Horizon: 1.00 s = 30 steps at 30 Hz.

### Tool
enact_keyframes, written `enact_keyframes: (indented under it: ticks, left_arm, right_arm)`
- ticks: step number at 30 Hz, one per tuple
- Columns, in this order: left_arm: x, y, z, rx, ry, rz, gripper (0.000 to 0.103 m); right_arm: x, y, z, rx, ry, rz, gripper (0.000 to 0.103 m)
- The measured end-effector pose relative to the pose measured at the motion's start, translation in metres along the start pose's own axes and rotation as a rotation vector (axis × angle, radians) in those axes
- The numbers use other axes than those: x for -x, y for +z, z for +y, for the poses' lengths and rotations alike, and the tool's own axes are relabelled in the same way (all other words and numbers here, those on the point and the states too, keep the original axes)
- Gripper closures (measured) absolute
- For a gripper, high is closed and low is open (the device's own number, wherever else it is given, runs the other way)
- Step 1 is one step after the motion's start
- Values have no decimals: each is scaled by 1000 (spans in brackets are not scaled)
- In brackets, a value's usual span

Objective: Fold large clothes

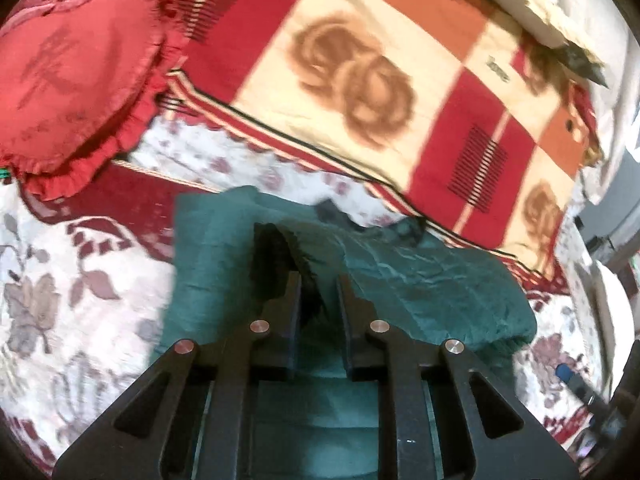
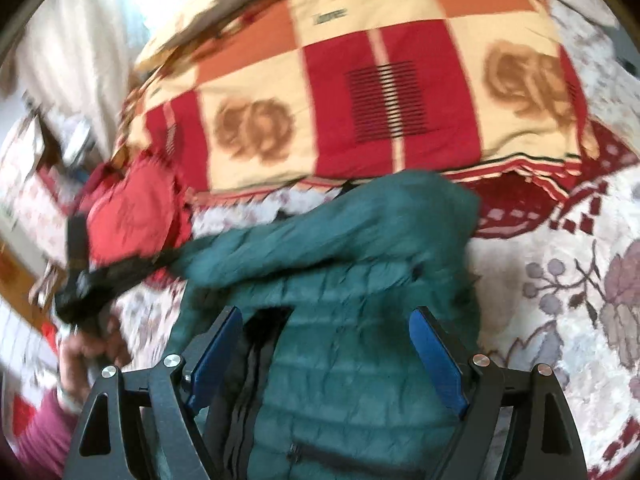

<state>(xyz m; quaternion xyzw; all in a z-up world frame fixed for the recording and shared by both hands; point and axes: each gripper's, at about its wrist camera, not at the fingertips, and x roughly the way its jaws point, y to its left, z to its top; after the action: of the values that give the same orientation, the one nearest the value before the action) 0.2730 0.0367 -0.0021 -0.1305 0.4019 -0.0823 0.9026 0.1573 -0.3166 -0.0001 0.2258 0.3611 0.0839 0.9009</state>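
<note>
The green puffer jacket (image 2: 340,320) lies on the bed's flowered bedspread (image 2: 560,300), just near of a checked blanket (image 2: 360,100) and right of a red frilled cushion (image 2: 136,216). It looks light, soft and slippery, best taken by hems or cuffs. The left claw (image 1: 318,292) is clenched on the dark furry trim (image 1: 276,252) of the jacket; the right claw (image 2: 326,332) hovers wide open over the quilted body, gripping nothing.
</note>
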Motion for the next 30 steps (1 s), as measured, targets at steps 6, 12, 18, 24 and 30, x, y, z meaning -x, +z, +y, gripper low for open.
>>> enact_keyframes:
  ticks: [6, 12, 18, 24, 30]
  left_arm:
    - [-6, -3, 47, 43, 92, -20, 88]
    - [-25, -12, 82, 112, 97, 33, 89]
    - [-9, -13, 61, 75, 83, 48, 89]
    - [13, -1, 34, 56, 25, 1, 89]
    - [-5, 12, 2, -8, 39, 23, 88]
  right_arm:
    - [-31, 20, -4, -20, -55, 10, 20]
    - [-77, 26, 14, 83, -123, 57, 20]
    - [-139, 13, 24, 111, -164, 168, 26]
    - [-156, -12, 45, 217, -180, 211, 26]
    - [-104, 13, 40, 178, -121, 127, 26]
